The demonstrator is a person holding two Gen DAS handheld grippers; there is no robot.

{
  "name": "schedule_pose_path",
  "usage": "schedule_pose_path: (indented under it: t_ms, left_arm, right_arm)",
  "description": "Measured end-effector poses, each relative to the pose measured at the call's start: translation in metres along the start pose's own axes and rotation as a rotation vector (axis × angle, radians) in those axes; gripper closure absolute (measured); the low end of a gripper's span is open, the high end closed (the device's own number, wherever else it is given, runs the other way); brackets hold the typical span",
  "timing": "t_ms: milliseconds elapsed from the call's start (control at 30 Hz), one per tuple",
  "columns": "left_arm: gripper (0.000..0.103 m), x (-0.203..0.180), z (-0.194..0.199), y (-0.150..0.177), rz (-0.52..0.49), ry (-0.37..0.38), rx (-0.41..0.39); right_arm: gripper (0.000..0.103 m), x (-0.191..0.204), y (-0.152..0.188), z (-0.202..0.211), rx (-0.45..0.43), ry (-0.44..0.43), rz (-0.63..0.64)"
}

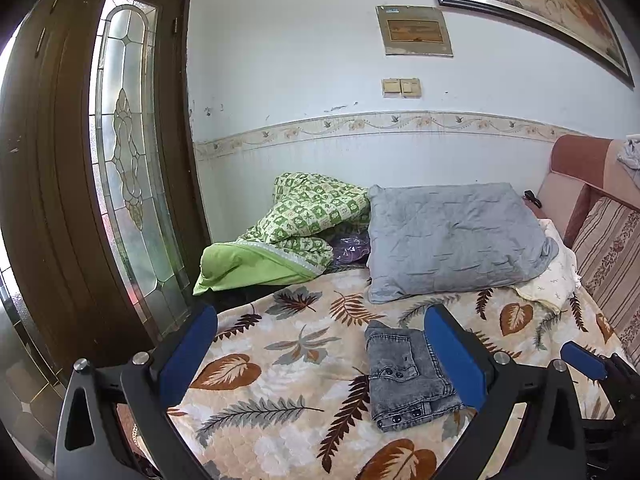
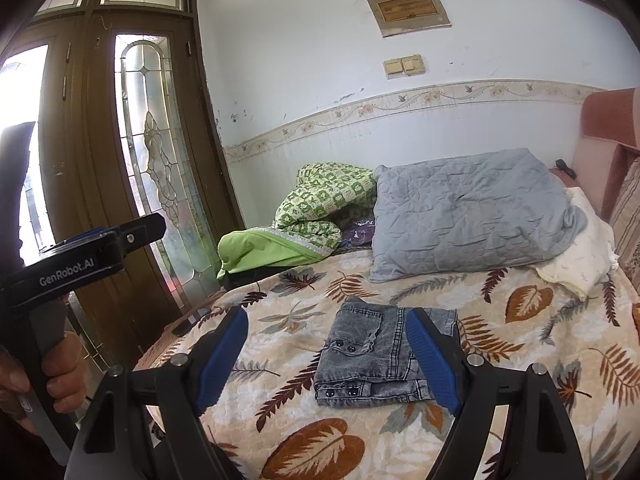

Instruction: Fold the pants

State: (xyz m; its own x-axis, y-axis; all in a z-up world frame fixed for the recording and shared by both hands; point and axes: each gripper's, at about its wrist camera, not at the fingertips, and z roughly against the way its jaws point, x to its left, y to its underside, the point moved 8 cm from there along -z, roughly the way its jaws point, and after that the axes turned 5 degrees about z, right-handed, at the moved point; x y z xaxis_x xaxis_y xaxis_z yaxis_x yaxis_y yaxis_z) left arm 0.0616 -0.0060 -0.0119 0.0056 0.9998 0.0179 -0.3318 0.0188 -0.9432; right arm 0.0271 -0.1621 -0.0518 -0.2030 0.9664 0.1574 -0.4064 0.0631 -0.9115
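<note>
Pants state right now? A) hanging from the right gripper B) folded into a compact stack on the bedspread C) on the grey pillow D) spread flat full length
B: the grey denim pants lie folded in a small stack on the leaf-print bedspread, touched by neither gripper.

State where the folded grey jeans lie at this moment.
In both wrist views the folded grey jeans lie on the leaf-patterned bedspread, in front of the grey pillow, between the open right gripper's fingers but untouched.

Home bedroom, bed (image 1: 304,360), pillow (image 1: 452,236), quilt (image 1: 308,216)
</note>
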Motion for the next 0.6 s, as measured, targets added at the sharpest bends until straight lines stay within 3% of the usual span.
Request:
schedule_pose_path:
  t_ms: [600]
  left_arm:
    - [0.0, 0.002, 0.005, -0.001, 0.002, 0.049, -0.03]
  right_arm:
    - [0.019, 0.013, 0.002, -0.008, 0.012, -0.017, 0.03]
